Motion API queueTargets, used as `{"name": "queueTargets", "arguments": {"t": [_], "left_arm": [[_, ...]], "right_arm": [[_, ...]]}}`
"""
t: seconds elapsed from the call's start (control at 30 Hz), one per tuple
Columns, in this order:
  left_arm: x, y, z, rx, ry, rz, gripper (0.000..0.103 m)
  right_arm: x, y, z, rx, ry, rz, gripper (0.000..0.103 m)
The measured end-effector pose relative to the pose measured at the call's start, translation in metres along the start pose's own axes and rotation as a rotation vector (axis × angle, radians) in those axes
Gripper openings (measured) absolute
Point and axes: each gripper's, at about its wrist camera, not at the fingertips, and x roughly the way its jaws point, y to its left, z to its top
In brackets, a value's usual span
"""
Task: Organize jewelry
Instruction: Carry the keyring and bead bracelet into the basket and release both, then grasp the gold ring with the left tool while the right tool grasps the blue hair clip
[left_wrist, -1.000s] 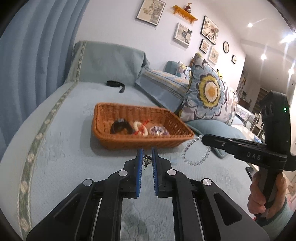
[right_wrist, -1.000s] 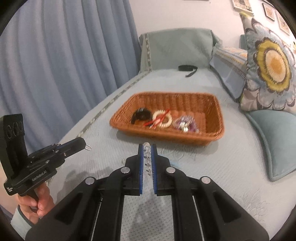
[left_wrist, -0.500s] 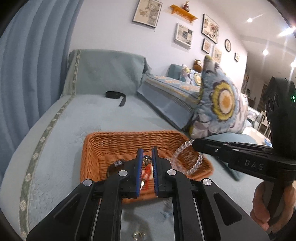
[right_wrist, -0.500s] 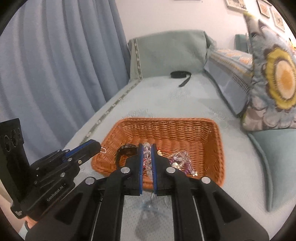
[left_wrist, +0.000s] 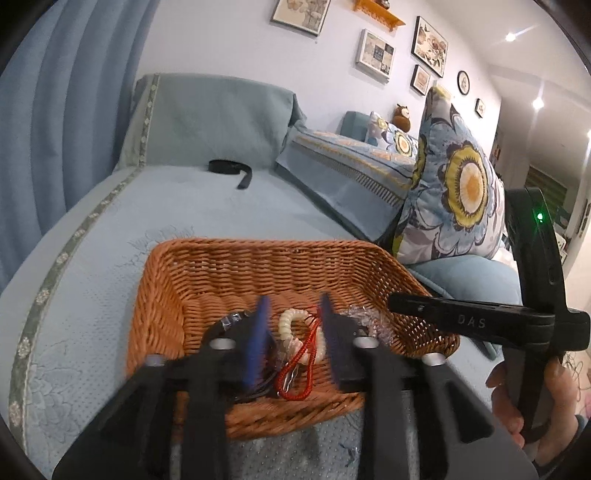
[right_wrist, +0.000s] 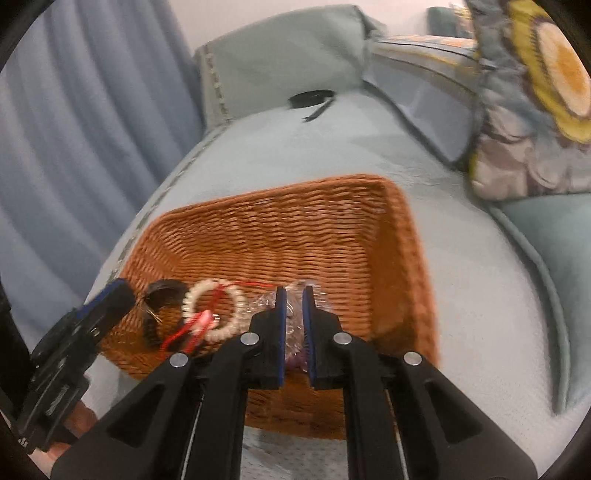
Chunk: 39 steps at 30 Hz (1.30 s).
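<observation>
We count one woven basket (left_wrist: 280, 266), rectangular and orange-brown, sitting on the bed (left_wrist: 184, 206); inside it lie one cream beaded bracelet (right_wrist: 214, 306) with a red cord (left_wrist: 295, 373), one dark bangle (right_wrist: 162, 291), and a clump of clear and purple beads (left_wrist: 365, 319). Our left tongs (left_wrist: 291, 325) hang over the basket with jaws just opened and spread, nothing between them. Our right tongs (right_wrist: 294, 295) are pressed nearly together, pinching a strand of clear beads (right_wrist: 294, 310) over the basket. The bedspread is pale blue, quilted, with a patterned border. We see one black strap (left_wrist: 231, 168), two floral cushions, blue curtains (left_wrist: 55, 110) and several framed pictures.
</observation>
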Motion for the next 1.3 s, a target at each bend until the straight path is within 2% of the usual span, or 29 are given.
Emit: {"name": "queueTargets", "arguments": {"t": [0.1, 0.2, 0.3, 0.37, 0.5, 0.6, 0.83, 1.0, 1.03, 1.1, 1.3], "left_arm": [[-0.017, -0.003, 0.001, 0.005, -0.01, -0.006, 0.039], [-0.051, -0.008, 0.002, 0.013, -0.041, -0.006, 0.045], [-0.087, -0.011, -0.001, -0.005, -0.07, -0.013, 0.05], [-0.108, -0.013, -0.007, -0.019, -0.079, -0.017, 0.05], [-0.139, -0.017, -0.026, -0.037, -0.073, -0.004, 0.057], [-0.156, -0.019, -0.051, -0.044, -0.064, 0.038, 0.061], [-0.144, -0.001, -0.092, -0.126, 0.022, 0.098, 0.061], [-0.116, 0.014, -0.105, -0.176, 0.125, 0.133, 0.059], [-0.112, 0.015, -0.107, -0.179, 0.142, 0.138, 0.058], [-0.105, 0.015, -0.108, -0.172, 0.168, 0.133, 0.049], [-0.091, 0.013, -0.108, -0.134, 0.2, 0.13, 0.047]], "right_arm": [[-0.026, 0.003, -0.011, -0.036, -0.038, -0.007, 0.01], [-0.056, 0.011, -0.027, -0.083, -0.081, 0.004, 0.012], [-0.079, 0.02, -0.041, -0.115, -0.107, 0.007, 0.029], [-0.094, 0.026, -0.054, -0.129, -0.123, 0.023, 0.047], [-0.113, 0.039, -0.081, -0.174, -0.147, 0.031, 0.047], [-0.114, 0.039, -0.096, -0.181, -0.136, 0.038, 0.047], [-0.094, 0.026, -0.117, -0.186, -0.089, 0.003, 0.047], [-0.075, 0.018, -0.115, -0.133, -0.041, 0.044, 0.047], [-0.069, 0.018, -0.113, -0.126, -0.03, 0.051, 0.047], [-0.06, 0.019, -0.11, -0.127, -0.019, 0.057, 0.047], [-0.033, 0.028, -0.094, -0.168, 0.03, 0.081, 0.047]]}}
